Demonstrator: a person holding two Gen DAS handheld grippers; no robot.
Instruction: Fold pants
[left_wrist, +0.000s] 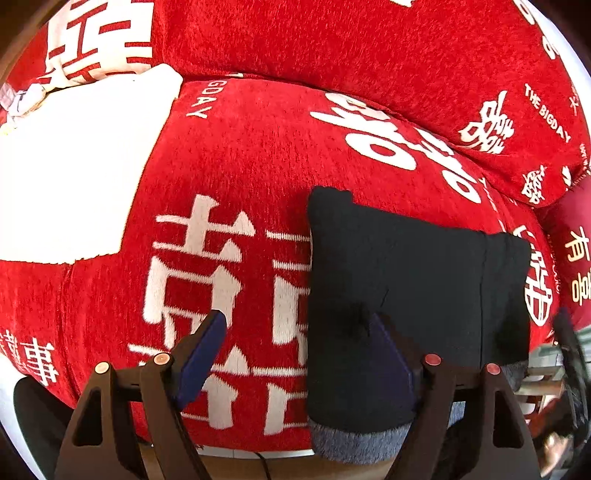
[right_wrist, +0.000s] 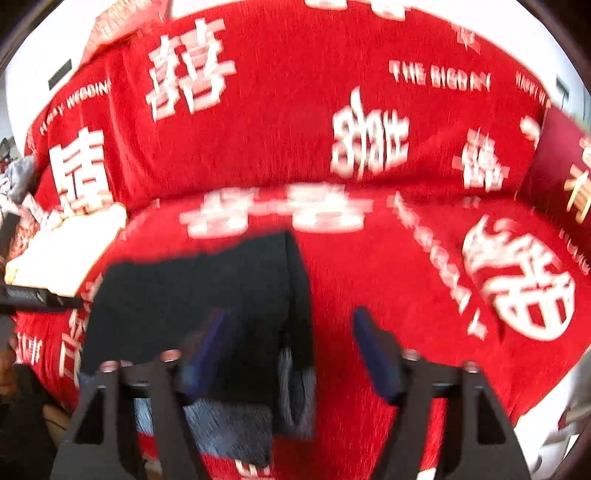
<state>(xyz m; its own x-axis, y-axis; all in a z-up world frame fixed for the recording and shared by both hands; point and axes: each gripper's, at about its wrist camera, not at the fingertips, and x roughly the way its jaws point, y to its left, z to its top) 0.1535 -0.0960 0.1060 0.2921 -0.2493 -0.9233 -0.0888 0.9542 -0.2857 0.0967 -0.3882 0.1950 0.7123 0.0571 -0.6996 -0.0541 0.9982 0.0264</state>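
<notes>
Pants (left_wrist: 406, 280) lie folded on red sofa cover (left_wrist: 240, 155) beside white cloth (left_wrist: 81, 166); both jaws open, empty.

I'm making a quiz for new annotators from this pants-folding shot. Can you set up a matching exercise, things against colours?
Things:
1. pants
2. sofa cover
3. folded cloth on the left of the seat
4. gripper pads

Colours:
A. red with white lettering
B. dark blue
C. black with a grey lining
D. white

Pairs: 1-C, 2-A, 3-D, 4-B
</notes>
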